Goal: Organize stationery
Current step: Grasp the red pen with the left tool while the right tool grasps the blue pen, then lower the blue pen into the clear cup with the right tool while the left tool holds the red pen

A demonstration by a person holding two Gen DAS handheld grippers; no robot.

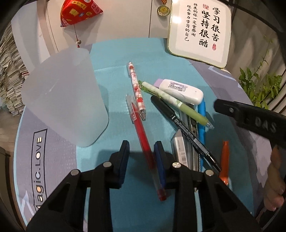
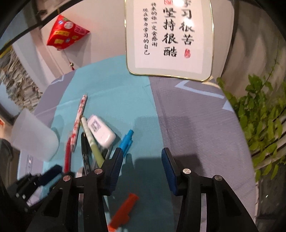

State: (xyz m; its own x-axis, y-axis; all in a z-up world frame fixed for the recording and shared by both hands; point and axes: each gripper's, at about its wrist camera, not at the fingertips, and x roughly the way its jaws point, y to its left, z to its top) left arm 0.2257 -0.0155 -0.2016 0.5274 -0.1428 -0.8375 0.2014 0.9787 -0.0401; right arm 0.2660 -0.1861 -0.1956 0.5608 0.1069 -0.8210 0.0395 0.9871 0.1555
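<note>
- My left tool: red pen runs between its blue pads and lies against the right pad; gap to the left pad, so it is not pinching, jaws narrowly spread.
- My right tool: jaws spread wide, nothing between them, only teal mat and shadow. An orange pen lies below the fingers, near the frame's bottom.
- In the left view, the right tool's black finger comes in from the right edge, with a hand behind it.
- Near pile on the bench, right of the red pen: black marker, silver box cutter under it, blue pen, green pen lying across the black marker.
- Red-and-white patterned pen: its tip end just beside the red pen's clear cap.
- White correction tape: behind the green pen, touching it.
- Frosted plastic cup: upright on the mat, left of the pens, well apart from the pile.
- Far: framed calligraphy sign leaning at the bench's back edge, red pouch and a medal hanging on the wall, green plant at right.
</note>
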